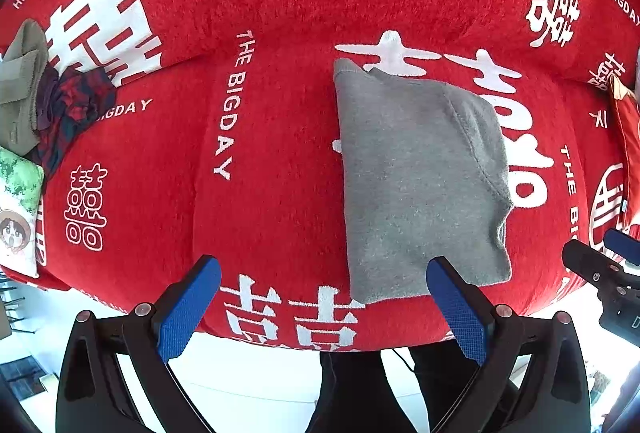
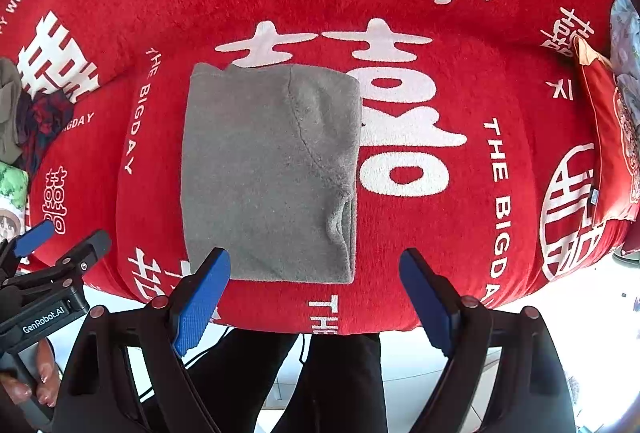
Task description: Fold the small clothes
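A grey fleece garment lies folded into a neat rectangle on the red sofa cover; the right wrist view shows the same grey garment with a curved seam across it. My left gripper hangs open above the sofa's front edge, left of the garment, nothing between its blue pads. My right gripper is also open, above the garment's near edge, holding nothing. Each gripper shows at the edge of the other's view: the right gripper and the left gripper.
A heap of unfolded clothes, olive and dark red-blue, lies at the sofa's left end beside a cartoon-print cushion. A red cushion stands at the right end. A person's dark trousers and white floor lie below the sofa edge.
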The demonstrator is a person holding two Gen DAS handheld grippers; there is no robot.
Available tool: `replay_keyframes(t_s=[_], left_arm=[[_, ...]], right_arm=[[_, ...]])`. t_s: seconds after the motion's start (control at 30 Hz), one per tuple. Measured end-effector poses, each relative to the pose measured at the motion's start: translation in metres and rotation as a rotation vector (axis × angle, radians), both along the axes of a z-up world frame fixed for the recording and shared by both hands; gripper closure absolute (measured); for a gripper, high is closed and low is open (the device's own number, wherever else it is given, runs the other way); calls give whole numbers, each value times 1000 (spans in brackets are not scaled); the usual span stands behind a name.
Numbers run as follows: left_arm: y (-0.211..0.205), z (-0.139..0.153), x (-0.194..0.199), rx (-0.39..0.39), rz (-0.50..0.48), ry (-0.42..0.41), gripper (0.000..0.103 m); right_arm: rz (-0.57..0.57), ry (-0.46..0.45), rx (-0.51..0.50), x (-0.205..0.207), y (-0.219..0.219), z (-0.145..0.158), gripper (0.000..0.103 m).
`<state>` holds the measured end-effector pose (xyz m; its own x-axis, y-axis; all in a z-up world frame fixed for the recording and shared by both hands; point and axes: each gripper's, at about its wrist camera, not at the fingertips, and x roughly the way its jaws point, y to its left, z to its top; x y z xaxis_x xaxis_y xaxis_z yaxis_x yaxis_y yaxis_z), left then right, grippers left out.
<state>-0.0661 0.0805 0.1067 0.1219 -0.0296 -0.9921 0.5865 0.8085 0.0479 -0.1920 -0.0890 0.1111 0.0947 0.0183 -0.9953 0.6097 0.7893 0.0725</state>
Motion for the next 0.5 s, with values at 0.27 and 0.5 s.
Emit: replay_keyframes(t_s=[0.27, 0.5], left_arm=[[1, 0, -1, 4, 7, -5, 0], [-1, -1, -1, 15, 0, -15, 0]], right_arm=[[6, 3, 0, 2, 1, -1, 15], [8, 3, -2, 2, 2, -1, 15]])
